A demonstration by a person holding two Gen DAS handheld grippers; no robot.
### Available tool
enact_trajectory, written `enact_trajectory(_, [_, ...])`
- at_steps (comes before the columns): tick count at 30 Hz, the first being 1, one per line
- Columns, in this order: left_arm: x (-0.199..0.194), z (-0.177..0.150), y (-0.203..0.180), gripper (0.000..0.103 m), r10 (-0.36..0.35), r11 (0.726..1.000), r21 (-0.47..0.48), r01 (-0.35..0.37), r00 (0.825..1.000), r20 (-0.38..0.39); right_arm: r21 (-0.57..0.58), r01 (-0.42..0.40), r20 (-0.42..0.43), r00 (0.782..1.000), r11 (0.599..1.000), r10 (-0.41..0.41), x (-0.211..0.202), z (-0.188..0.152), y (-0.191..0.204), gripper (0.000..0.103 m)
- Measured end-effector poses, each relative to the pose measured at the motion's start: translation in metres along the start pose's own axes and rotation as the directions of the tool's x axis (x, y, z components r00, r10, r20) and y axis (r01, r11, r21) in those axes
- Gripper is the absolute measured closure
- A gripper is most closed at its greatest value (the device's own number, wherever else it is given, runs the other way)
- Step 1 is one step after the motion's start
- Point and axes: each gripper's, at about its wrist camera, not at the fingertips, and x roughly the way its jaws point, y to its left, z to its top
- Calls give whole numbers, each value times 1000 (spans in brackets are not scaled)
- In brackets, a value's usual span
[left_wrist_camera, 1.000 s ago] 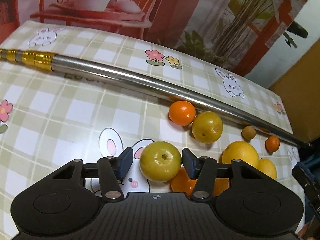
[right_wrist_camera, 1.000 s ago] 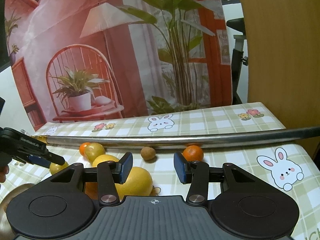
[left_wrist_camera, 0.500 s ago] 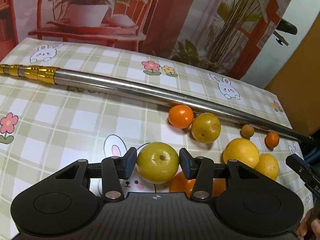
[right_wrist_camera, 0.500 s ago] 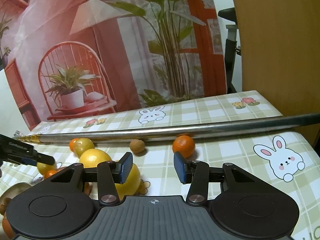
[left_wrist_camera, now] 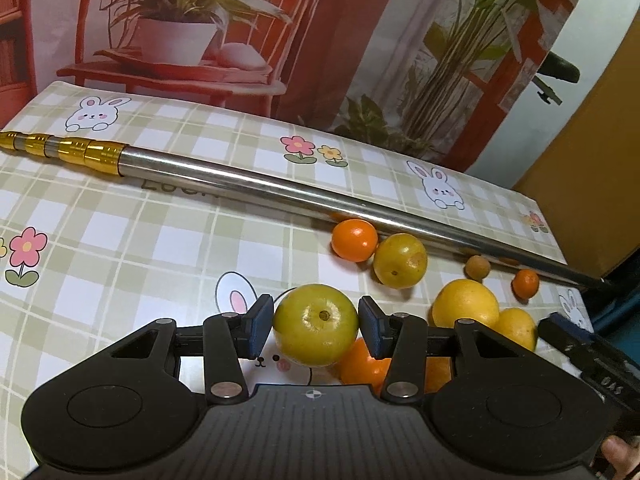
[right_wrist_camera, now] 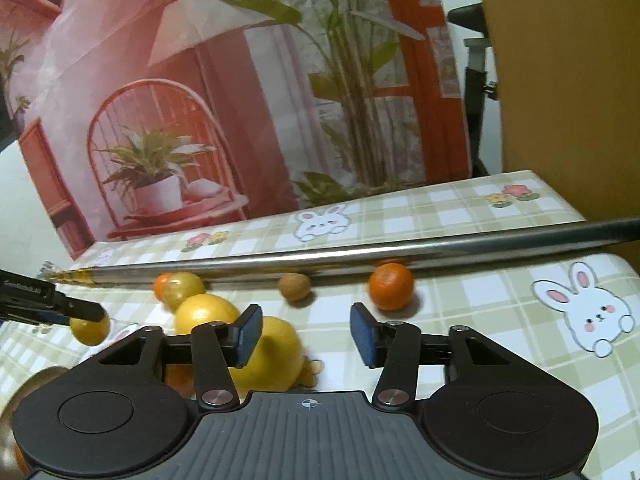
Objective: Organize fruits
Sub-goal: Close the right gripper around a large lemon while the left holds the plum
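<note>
My left gripper (left_wrist_camera: 316,314) is shut on a round yellow-green fruit (left_wrist_camera: 316,334), held just above the checked tablecloth (left_wrist_camera: 120,240). The same fruit (right_wrist_camera: 90,328) and gripper finger (right_wrist_camera: 76,308) show at the left of the right wrist view. Around it lie an orange (left_wrist_camera: 354,240), a second yellow-green fruit (left_wrist_camera: 400,261), two large yellow fruits (left_wrist_camera: 466,304), a small brown fruit (left_wrist_camera: 477,267) and a small orange (left_wrist_camera: 525,283). My right gripper (right_wrist_camera: 306,320) is opening, with nothing between its pads. It points between a large yellow fruit (right_wrist_camera: 272,352) and the small orange (right_wrist_camera: 391,286).
A long steel pole (left_wrist_camera: 280,192) with a gold end lies across the table behind the fruits. A printed backdrop stands at the far edge. A brownish rounded thing (right_wrist_camera: 36,380) shows at the lower left of the right wrist view. A wooden panel (right_wrist_camera: 560,80) stands at the right.
The left gripper's jaws closed onto the yellow-green fruit and raised it slightly. The right gripper's jaws have spread wider, and its view has shifted a little toward the fruits.
</note>
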Motion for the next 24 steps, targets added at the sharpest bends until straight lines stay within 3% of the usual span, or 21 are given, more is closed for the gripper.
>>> enact_trajectory(14, [-17, -9, 0, 54, -40, 999, 34, 40, 999, 15, -4, -96, -112, 989, 995, 95, 28, -11, 23, 47])
enact_trajectory(24, [-33, -21, 9, 54, -65, 997, 38, 64, 998, 20, -13, -81, -138, 987, 997, 79, 33, -19, 31, 47])
